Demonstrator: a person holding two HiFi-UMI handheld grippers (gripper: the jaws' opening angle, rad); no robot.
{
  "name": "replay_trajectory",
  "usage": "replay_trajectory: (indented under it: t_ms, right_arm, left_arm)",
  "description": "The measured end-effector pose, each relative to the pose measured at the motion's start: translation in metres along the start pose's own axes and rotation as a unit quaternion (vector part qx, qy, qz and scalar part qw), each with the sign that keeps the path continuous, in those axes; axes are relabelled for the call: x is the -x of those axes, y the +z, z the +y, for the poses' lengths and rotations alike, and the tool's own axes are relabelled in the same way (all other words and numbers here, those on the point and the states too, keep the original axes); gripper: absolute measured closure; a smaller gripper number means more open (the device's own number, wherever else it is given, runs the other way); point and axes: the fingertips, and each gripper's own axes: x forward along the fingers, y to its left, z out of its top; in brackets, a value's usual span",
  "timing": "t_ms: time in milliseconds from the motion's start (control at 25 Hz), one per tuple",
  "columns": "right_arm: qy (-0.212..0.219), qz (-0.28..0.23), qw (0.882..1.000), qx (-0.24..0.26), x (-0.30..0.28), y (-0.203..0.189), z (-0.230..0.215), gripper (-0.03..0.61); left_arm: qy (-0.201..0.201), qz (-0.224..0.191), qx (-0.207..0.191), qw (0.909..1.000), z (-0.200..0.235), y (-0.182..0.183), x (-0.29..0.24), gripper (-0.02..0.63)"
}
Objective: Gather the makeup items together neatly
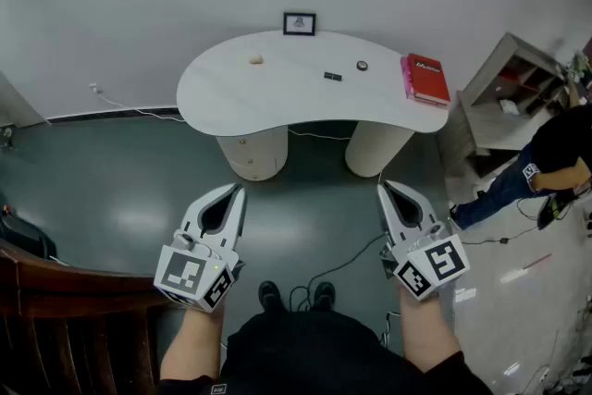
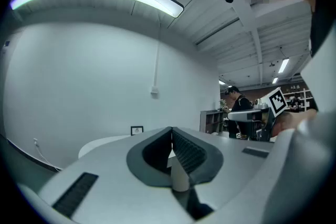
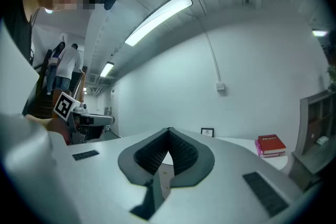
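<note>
Makeup items: a pale round piece (image 1: 256, 60), a black flat piece (image 1: 332, 76) and a small dark disc (image 1: 362, 66) lie apart on the white table (image 1: 222, 97).
Your left gripper (image 1: 240, 191): jaws together, empty, well short of the table.
Your right gripper (image 1: 382, 188): likewise closed on nothing.
Table's right end: red books (image 1: 426, 79).

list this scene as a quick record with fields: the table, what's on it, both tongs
table: white, kidney-shaped, against the wall
left part: small beige item
middle: small flat dark item, with a small round dark item near it, not touching
back edge: small framed picture
right end: red book
left tongs: shut, empty, short of the table
right tongs: shut, empty, short of the table
task state: items spread apart, none gathered
</note>
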Motion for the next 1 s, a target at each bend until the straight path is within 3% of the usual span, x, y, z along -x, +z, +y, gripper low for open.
replay_trajectory:
  t_ms: [560,1000]
  right_arm:
    - [-0.002,0.0,1.0,0.001,-0.026,0.001,0.033,0.545]
    - [0.014,-0.01,1.0,0.025,-0.063,0.008,0.107,0.541]
  left_arm:
    - [-0.004,-0.01,0.004,0.9999,0.032,0.0,0.022,0.601]
    - [0.007,-0.008,0.0,0.9999,0.089,-0.005,0.075,0.601]
